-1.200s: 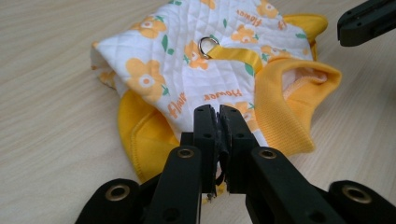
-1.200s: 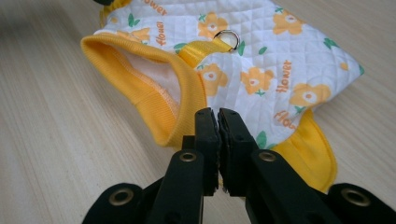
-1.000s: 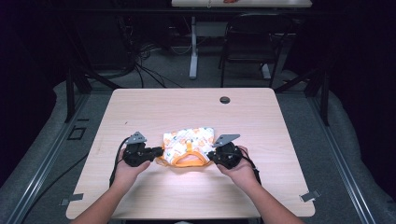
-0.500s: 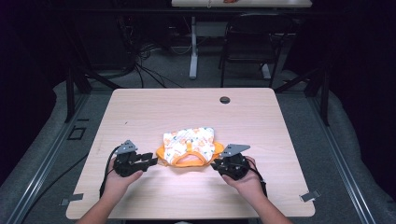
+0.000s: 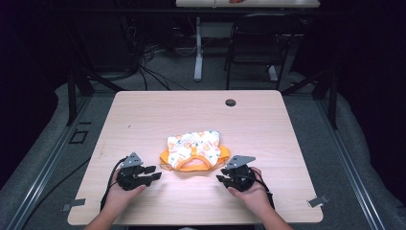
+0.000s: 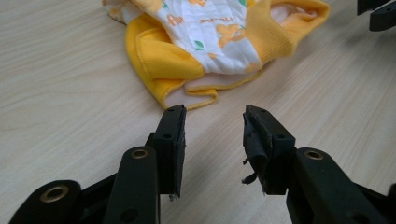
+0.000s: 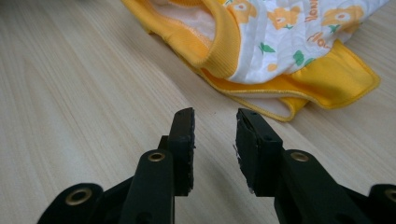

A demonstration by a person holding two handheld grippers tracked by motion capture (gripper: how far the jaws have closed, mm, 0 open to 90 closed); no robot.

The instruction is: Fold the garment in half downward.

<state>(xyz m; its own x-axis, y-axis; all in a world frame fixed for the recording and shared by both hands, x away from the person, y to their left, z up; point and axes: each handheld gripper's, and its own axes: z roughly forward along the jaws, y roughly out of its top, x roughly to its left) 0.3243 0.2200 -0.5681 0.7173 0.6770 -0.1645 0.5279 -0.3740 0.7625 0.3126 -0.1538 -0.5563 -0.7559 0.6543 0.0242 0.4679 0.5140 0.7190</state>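
We see the folded baby garment [image 5: 194, 151] lying flat near the table's [image 5: 143, 115] middle, long axis running left to right, its orange collar edge facing us. Our left gripper [image 5: 154, 173] sits low just off its left corner, jaws pointing at the cloth, just opened wide, nothing between them. Our right gripper [image 5: 221, 179] mirrors it at the right corner, jaws just spread too, gap bare. Both hands rest low, palms inward.
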